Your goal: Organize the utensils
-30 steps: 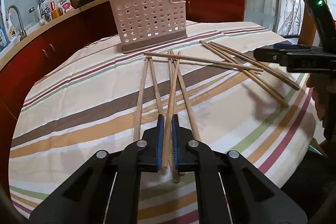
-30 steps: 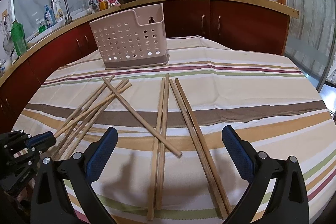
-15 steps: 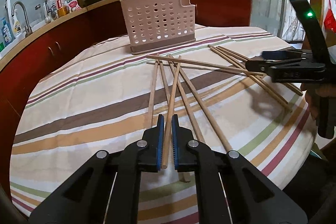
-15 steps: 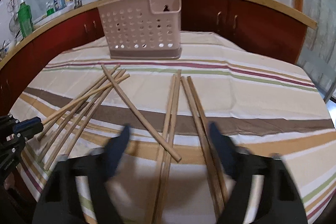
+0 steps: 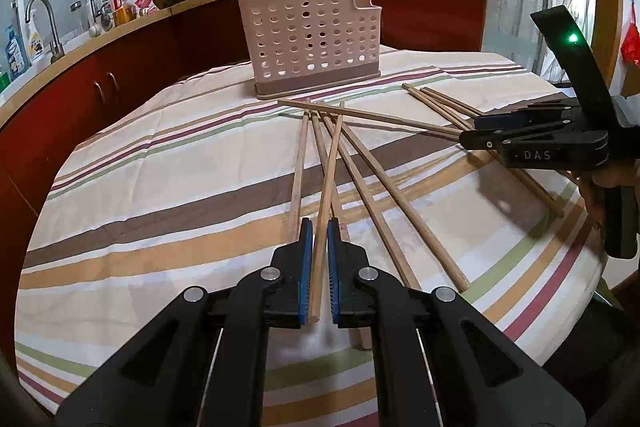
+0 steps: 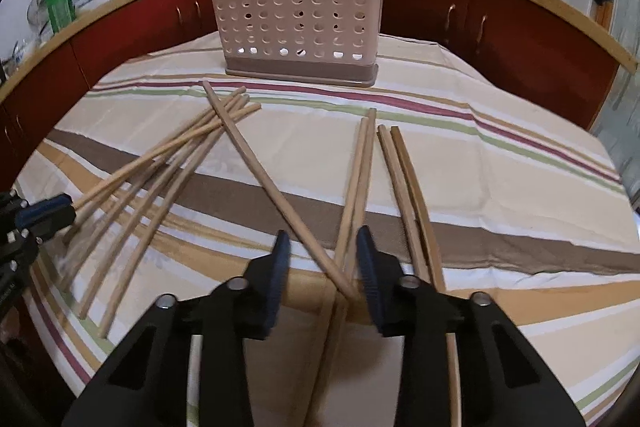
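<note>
Left hand-held gripper (image 5: 318,247) is clamping one chopstick (image 5: 329,179), prob. for the caddy (image 5: 310,39); right hand-held gripper (image 6: 322,259) is hanging half-open w/ nothing gripped, straddling a diagonal chopstick (image 6: 276,191).

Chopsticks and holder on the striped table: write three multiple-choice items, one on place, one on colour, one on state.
1. Where does the perforated holder stand?
A. far side of the striped tablecloth
B. on the counter
C. in the sink

2. What colour are the tool pads?
A. red
B. blue
C. white

3. What is the left tool doing?
A. hanging open
B. clamping a chopstick
C. clamping the holder

Answers:
1 A, it stands beyond the chopsticks.
2 B, blue lines both fingers.
3 B, the stick runs between its pads, while the right tool is open.
</note>
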`<state>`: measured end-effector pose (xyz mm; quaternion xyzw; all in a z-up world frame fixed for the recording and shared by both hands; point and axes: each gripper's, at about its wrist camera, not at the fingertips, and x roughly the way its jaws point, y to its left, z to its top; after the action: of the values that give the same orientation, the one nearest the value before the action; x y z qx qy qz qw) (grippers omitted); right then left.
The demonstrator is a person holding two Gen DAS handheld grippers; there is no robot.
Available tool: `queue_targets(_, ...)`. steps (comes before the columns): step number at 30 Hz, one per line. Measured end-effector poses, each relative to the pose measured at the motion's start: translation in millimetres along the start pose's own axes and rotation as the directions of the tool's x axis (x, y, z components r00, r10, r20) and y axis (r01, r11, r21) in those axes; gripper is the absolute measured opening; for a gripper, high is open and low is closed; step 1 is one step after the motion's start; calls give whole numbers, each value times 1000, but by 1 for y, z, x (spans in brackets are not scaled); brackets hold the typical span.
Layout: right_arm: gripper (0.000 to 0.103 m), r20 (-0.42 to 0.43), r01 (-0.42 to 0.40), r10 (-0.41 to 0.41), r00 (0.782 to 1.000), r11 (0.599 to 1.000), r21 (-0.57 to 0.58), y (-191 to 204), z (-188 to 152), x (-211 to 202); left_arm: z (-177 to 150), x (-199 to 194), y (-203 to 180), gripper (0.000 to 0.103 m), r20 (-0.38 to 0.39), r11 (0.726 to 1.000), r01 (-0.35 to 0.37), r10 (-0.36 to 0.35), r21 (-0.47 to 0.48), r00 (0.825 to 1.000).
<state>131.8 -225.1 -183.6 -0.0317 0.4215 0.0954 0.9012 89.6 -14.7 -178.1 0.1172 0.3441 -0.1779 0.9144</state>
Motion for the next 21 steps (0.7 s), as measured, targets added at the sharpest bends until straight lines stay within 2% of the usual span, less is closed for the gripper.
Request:
queue_targets(2, 21, 0, 0, 0, 1000, 1000, 3, -3, 0, 0, 0, 1, 1, 8, -2, 1000, -3, 3, -6, 1000)
queue_targets(7, 11, 2, -20, 20, 1000, 1000, 9, -5, -3, -4, 1, 1, 2, 8, -1, 1000, -6, 6, -8, 1000)
queue_targets(16, 10, 62, -10, 7, 998, 999, 47, -10, -12, -29, 2, -1, 7, 8, 6, 999, -26, 26, -28, 1000)
queue_targets(21, 9, 48, 12, -14, 999, 999, 36, -10, -22, -27, 1, -1, 8, 8, 6, 999, -32, 32, -31, 999)
